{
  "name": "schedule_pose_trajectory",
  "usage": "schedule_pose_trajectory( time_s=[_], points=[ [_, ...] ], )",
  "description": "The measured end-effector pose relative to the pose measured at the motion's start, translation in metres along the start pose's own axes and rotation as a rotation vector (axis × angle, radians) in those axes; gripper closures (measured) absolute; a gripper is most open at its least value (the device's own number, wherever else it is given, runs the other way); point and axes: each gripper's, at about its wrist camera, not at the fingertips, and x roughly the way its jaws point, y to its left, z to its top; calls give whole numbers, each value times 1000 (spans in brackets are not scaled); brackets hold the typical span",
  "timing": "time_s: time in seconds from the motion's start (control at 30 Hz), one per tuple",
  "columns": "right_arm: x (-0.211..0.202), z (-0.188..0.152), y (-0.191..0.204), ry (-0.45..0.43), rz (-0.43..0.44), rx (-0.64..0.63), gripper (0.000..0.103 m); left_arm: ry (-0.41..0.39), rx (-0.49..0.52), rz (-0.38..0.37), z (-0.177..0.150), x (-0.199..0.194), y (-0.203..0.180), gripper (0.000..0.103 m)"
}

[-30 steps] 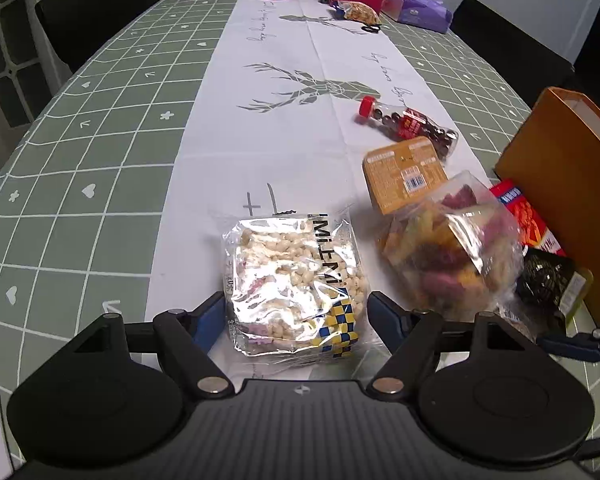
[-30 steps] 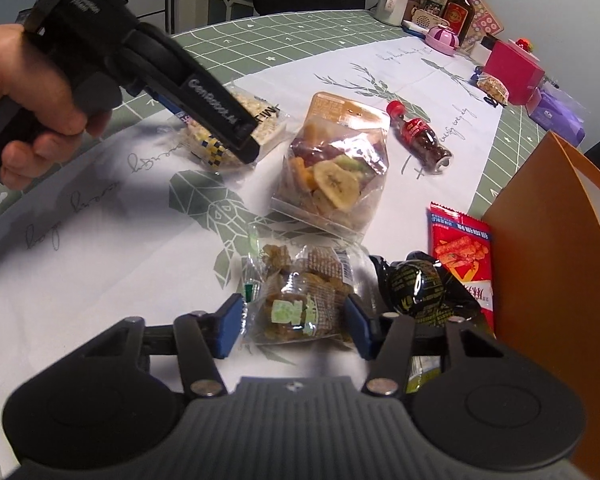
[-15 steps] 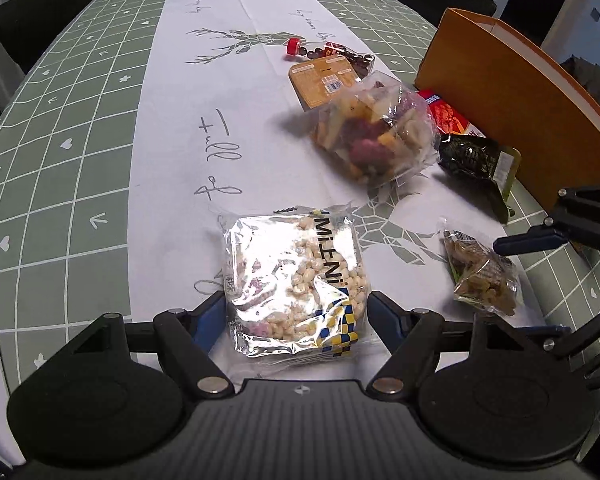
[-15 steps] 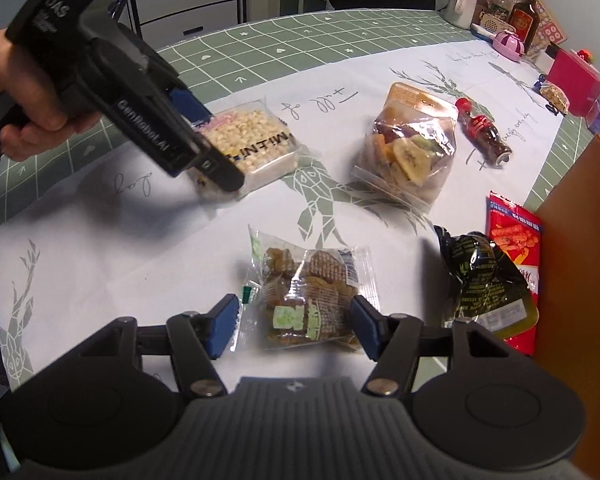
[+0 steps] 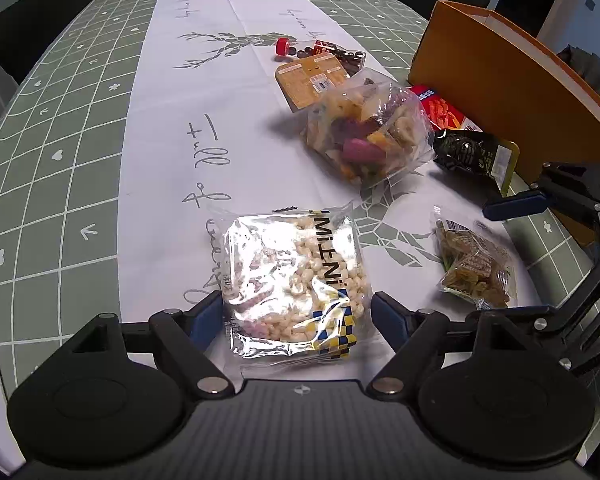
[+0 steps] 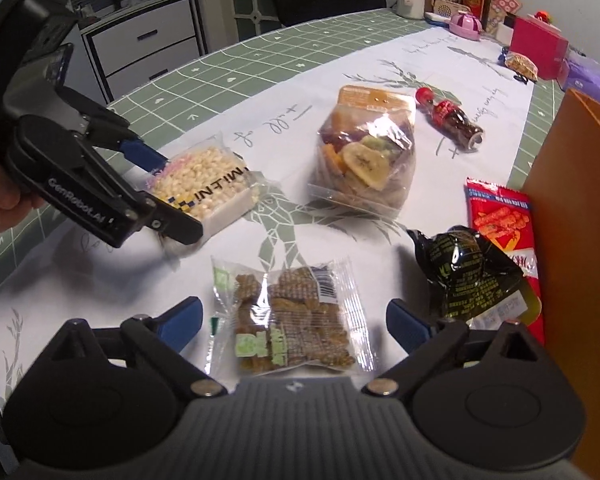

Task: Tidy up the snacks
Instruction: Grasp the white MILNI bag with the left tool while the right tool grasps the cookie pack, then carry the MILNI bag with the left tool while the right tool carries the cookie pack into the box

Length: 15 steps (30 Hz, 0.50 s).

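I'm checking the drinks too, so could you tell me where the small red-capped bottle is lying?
In both wrist views the red-capped bottle lies on its side on the white runner, just beyond the dried fruit bag.

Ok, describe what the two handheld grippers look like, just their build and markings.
Both are black plastic with linkage arms, silver pivot pins and blue finger pads. The left gripper carries white GenRobot.AI lettering on its side. The right gripper has a ribbed dark grey body and two round black discs.
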Motion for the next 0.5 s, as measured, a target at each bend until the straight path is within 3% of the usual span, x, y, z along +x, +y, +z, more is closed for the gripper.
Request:
schedule_pose_trajectory(
  time_s=[0.13, 0.33, 0.4, 0.5],
  points=[
    [3, -2, -3, -8, 17, 29, 17, 0, 7, 3, 0, 1, -1, 10],
    [-3, 4, -6, 5, 10, 51, 33, 1, 9, 2, -1, 0, -1, 12],
    [-8, 7, -6, -4, 23, 59, 46, -2, 8, 5, -2, -2, -2, 14],
    [-10, 10, -8, 11, 27, 84, 50, -4, 13, -1, -2, -4, -2, 16]
  ],
)
